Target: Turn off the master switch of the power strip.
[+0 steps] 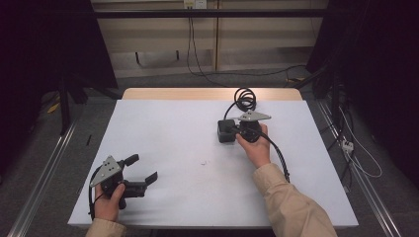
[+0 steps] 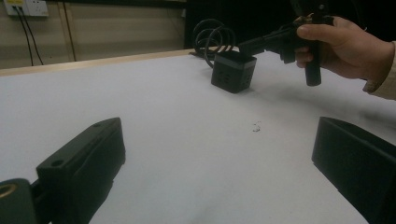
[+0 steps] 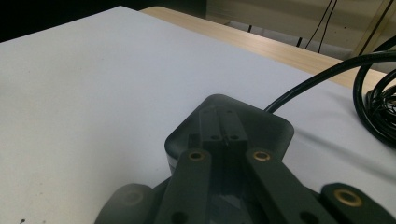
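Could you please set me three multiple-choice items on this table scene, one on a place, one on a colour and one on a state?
1. Where does the black cube stand?
A. on the white table, right of centre, near the far edge
B. at the near left corner
C. on the floor

2. What colour is the coiled cable behind the cube?
A. white
B. black
C. orange

3. How do the jaws of the left gripper stand?
A. shut on the cube
B. shut on nothing
C. open, nothing between them

Answers: 1 A, the high view shows it there by the right gripper. 2 B, its loops are black. 3 C, the left gripper view shows bare table between them.
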{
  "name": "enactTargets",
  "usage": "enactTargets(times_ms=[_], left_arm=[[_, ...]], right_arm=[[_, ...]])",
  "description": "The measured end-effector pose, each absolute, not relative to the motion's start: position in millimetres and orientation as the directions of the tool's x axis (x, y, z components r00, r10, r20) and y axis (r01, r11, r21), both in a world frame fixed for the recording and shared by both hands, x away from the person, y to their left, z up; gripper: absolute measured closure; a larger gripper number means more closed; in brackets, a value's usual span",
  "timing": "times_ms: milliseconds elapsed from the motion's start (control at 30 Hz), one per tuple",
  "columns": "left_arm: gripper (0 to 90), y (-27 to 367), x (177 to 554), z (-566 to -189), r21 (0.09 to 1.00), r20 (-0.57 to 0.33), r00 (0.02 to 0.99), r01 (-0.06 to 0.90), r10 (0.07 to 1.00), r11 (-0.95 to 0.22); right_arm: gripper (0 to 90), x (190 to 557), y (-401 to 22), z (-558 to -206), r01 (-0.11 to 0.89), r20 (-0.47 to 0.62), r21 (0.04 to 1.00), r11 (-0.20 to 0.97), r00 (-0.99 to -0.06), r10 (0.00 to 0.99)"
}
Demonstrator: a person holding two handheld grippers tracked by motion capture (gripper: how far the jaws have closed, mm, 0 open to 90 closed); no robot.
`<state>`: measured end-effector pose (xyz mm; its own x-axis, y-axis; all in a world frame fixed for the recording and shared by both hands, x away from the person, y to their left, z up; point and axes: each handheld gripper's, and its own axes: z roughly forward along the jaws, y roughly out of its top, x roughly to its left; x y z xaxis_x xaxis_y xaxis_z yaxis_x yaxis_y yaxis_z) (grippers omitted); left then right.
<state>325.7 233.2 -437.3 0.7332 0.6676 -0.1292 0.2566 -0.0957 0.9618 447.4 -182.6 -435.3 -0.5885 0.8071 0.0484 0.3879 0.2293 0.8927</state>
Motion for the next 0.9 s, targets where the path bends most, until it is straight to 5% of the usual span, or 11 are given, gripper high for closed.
enactTargets(times_ms=[900], left_arm=[[2.5,232.7,324.7,-436.1,0.964,-0.125,0.738,0.248,0.663,-0.095]], right_arm=[[90.0,448.6,-182.3,-435.0,0.392,0.041,0.887,0.245,-0.594,0.803]])
